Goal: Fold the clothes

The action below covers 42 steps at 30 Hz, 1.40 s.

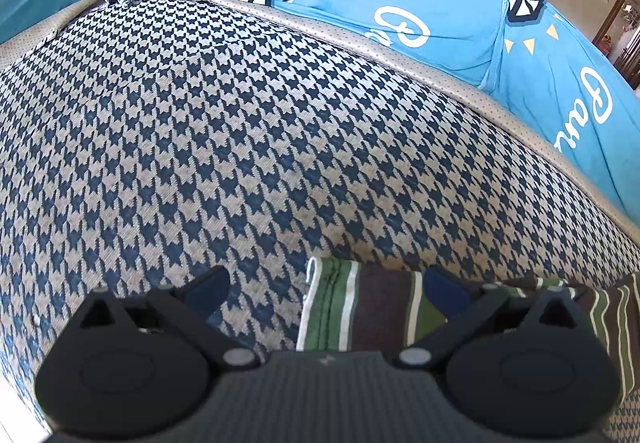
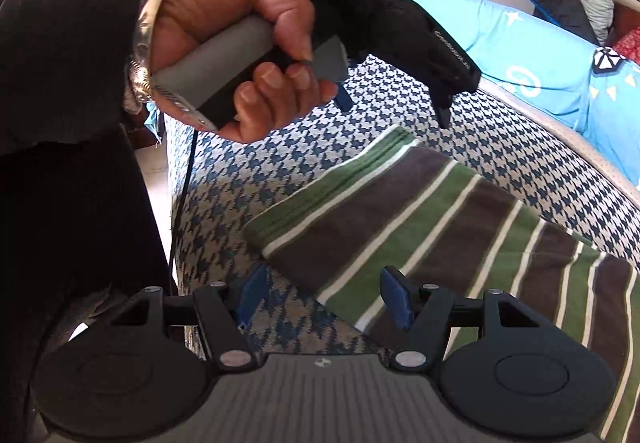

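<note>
**Inspector:** Striped knit, green and brown with thin white lines: that is the garment (image 2: 440,219), lying flat on the houndstooth cover (image 1: 240,131). Its hemmed end sits just ahead of the right gripper (image 2: 324,297), partly between the fingers.

**Assistant:** And the state of those tongs?

**Inspector:** The right pair stands at a middling gap, nothing pinched. One blue pad (image 2: 394,295) hovers over the stripes, the other over bare cover. The left gripper (image 1: 326,293) is spread wide and empty; the garment's edge (image 1: 344,307) lies under its right-hand finger and reaches into the gap between the two.

**Assistant:** Contact with the cloth?

**Inspector:** It cannot be settled from these views; the fisheye flattens height, so the pads may be touching or just clear. No fabric is lifted or bunched.

**Assistant:** Which step is in hand?

**Inspector:** By judgement, the approach to a grasp. Both tools point down at the same hemmed end, and the person's hand (image 2: 240,43) holds the left tool just beyond the garment's far corner. No fold is visible at this end.

**Assistant:** What does the next move call for?

**Inspector:** Each pair should settle on its own corner of the hem, close on the knit alone and not the cover beneath, then lift together evenly. The cloth looks soft and would sag between uneven grips.
</note>
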Tool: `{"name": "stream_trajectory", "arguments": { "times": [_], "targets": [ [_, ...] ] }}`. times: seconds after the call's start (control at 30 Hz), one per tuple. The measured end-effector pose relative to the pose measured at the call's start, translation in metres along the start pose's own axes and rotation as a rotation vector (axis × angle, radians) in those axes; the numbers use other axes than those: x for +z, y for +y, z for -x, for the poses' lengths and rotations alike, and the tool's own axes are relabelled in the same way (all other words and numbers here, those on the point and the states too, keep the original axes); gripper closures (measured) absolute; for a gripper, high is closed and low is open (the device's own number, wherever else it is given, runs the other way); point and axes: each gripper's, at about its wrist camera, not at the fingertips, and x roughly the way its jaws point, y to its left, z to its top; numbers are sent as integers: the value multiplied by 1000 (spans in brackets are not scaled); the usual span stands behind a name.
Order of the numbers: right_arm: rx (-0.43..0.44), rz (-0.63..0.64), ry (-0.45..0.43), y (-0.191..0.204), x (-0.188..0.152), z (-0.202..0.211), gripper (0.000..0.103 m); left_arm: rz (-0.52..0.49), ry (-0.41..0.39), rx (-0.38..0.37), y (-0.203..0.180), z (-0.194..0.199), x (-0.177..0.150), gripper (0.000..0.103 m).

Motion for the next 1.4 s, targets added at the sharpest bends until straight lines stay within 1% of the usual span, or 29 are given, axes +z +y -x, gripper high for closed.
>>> {"name": "stream_trajectory", "arguments": {
  "times": [0.2,0.3,0.37,0.53,0.6,0.73,0.83,0.87,0.9,0.97,1.13,1.4],
  "targets": [
    [-5,111,10,24,4,-13,40,13,3,1,6,0,2,0],
    [-26,169,20,36,4,-21,41,18,10,1,7,-2,3,0],
    [-56,200,29,42,4,-28,41,18,11,2,8,-1,2,0],
    [-83,227,8,46,6,-34,42,12,13,3,6,-1,3,0],
    [-85,228,4,46,7,-35,49,12,16,3,6,-2,2,0],
    [-78,201,-1,43,7,-38,52,12,19,-5,6,-2,2,0],
    [-98,168,-11,38,8,-39,65,12,22,-12,7,-2,3,0],
    [-103,155,-12,36,9,-40,73,13,21,-13,7,-2,3,0],
    [-110,144,-12,34,9,-40,83,15,20,-13,8,-1,3,0],
    [-120,117,-15,28,10,-40,91,21,21,-15,9,-2,4,0],
    [-107,2,-25,10,14,-36,93,36,35,-34,11,-4,4,0],
    [-84,-295,-58,-35,13,-23,93,60,56,-55,15,-7,4,0]
  ]
}}
